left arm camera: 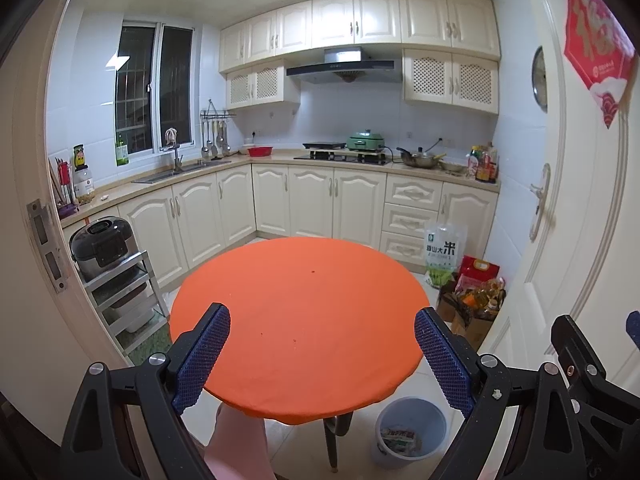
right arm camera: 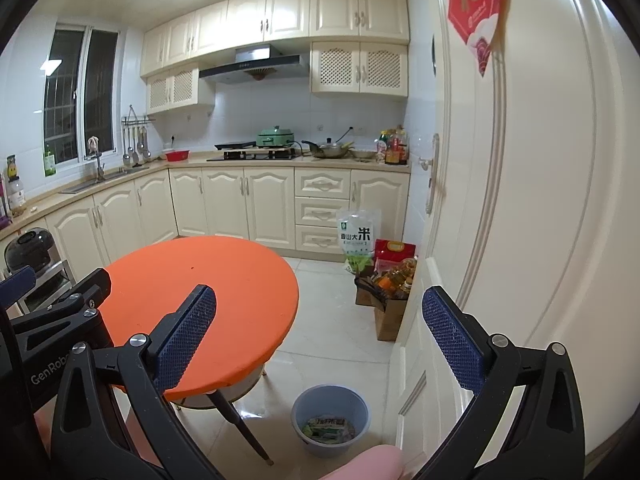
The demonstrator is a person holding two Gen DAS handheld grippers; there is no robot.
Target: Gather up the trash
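Both grippers held up over kitchen floor, nothing gripped: left gripper (left arm camera: 322,354) jaws wide, right gripper (right arm camera: 320,340) jaws wide

Trash (right arm camera: 329,429) = crumpled wrappers, green-white print, already lying in bottom of blue bin (right arm camera: 362,402) on floor just beside orange tabletop (left arm camera: 298,320); tabletop bare but for few tiny crumbs

Handling judgement: wrappers light, thin, soft, likely slick film; crush flat under jaws, no breakage risk. Best hold: pinch raised crease or bunched edge, not flat face

Crumbs too small for jaws
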